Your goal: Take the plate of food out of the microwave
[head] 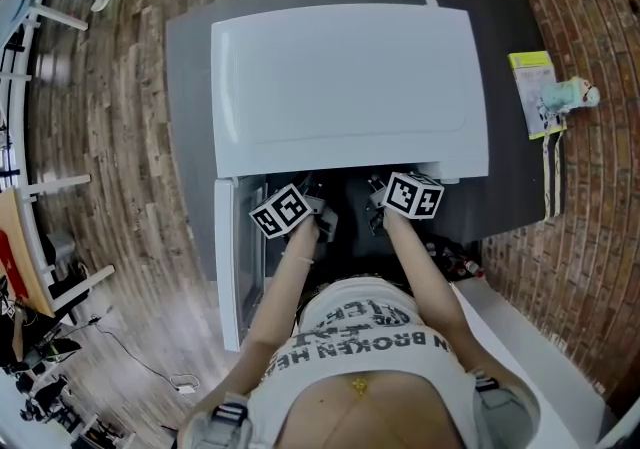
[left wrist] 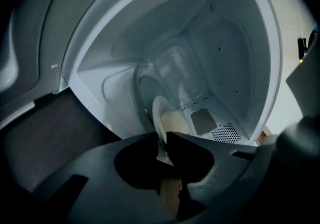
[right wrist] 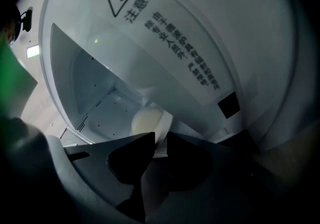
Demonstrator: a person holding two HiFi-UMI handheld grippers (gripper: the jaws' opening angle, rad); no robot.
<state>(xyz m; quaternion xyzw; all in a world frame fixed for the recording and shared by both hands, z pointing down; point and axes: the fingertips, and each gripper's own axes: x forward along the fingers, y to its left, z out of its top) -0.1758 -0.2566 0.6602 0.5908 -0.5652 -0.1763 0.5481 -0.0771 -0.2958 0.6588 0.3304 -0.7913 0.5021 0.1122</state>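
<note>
Beside microwave cavity (right wrist: 100, 103), warning label (right wrist: 165, 43), seemingly "注意"

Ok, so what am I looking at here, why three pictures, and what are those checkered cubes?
A person stands at a white microwave oven on a dark grey table, seen from a head camera looking down. The person works with two hand-held two-jaw tools; the marker cubes belong to them. The other two pictures come from cameras on the left gripper and right gripper, looking into the open oven. Each gripper's jaws are closed on the rim of a round white plate carrying pale cream food.
</note>
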